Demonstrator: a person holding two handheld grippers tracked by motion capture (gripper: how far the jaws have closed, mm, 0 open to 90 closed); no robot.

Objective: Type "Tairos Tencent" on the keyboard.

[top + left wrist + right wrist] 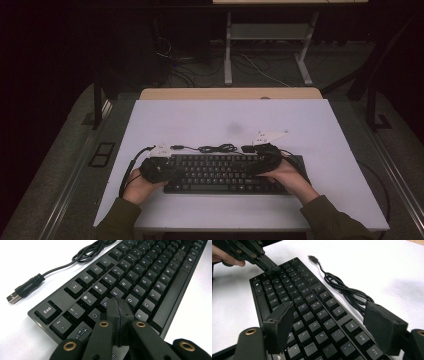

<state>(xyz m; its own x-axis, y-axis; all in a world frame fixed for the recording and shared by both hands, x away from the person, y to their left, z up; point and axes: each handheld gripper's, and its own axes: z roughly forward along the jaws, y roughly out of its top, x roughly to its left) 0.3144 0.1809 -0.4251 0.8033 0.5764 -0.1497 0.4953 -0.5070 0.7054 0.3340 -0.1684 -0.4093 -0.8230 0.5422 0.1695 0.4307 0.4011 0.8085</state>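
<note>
Keyboard: a black keyboard (225, 172) lies flat on the white bench (230, 120), near the person's edge and roughly centred, long side across the bench.
Cable: the keyboard's black cable (215, 148) lies in loose loops on the bench just behind the keyboard's far edge; its USB plug (13, 297) rests on the bench off the keyboard's left rear corner, plugged into nothing.
Left gripper: the left gripper (117, 312) is over the left end of the keyboard, its jaws clenched together with nothing between them. In the left gripper view the joined tips point down at the letter keys beside W and S; whether they press a key or sit just above it I cannot tell.
Right gripper: the right gripper (332, 322) is over the right end of the keyboard, its jaws released and standing wide apart, one over the letter keys, the other over the function-key edge near the cable. They grasp nothing.
Hands: the left hand (137, 187) and right hand (290, 176) come in from the near edge in green sleeves, each holding its gripper.
Bench: the white top carries the keyboard and cable.
</note>
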